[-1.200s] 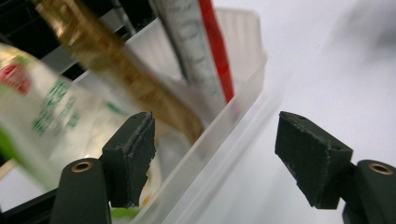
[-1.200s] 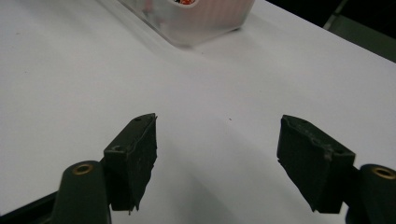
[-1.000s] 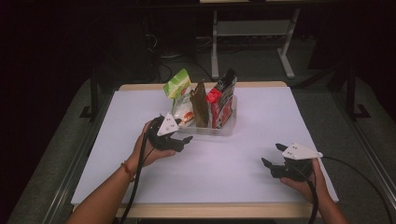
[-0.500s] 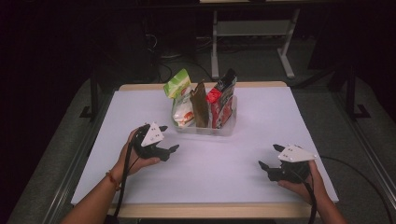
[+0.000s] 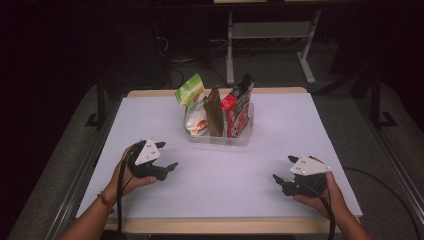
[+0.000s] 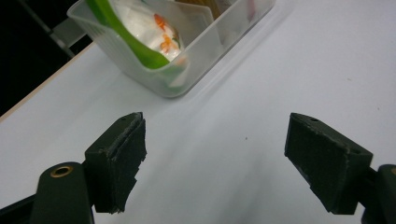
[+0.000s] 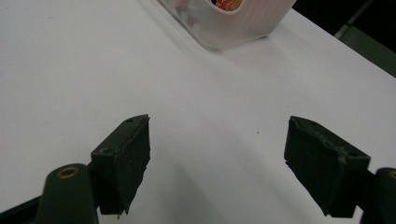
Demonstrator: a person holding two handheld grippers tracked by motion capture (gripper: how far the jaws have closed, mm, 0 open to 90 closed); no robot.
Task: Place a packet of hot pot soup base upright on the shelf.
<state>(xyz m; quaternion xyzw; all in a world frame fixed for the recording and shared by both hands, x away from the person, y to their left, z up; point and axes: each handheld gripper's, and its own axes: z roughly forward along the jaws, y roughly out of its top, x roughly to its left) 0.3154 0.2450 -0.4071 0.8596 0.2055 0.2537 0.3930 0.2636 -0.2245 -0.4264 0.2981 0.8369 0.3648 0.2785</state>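
White desk (image 5: 270, 200) lies bare under both hands: the left claw (image 5: 167, 169) has drawn back from the snack bin (image 5: 220, 138) ahead, jaws just spreading empty, the right claw (image 5: 281, 181) likewise, suggesting packing is finished.

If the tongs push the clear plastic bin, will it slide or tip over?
The clear bin probably slides easily: the white table looks smooth. It may tip, since the tall snack bags stand well above its rim. It seems light.
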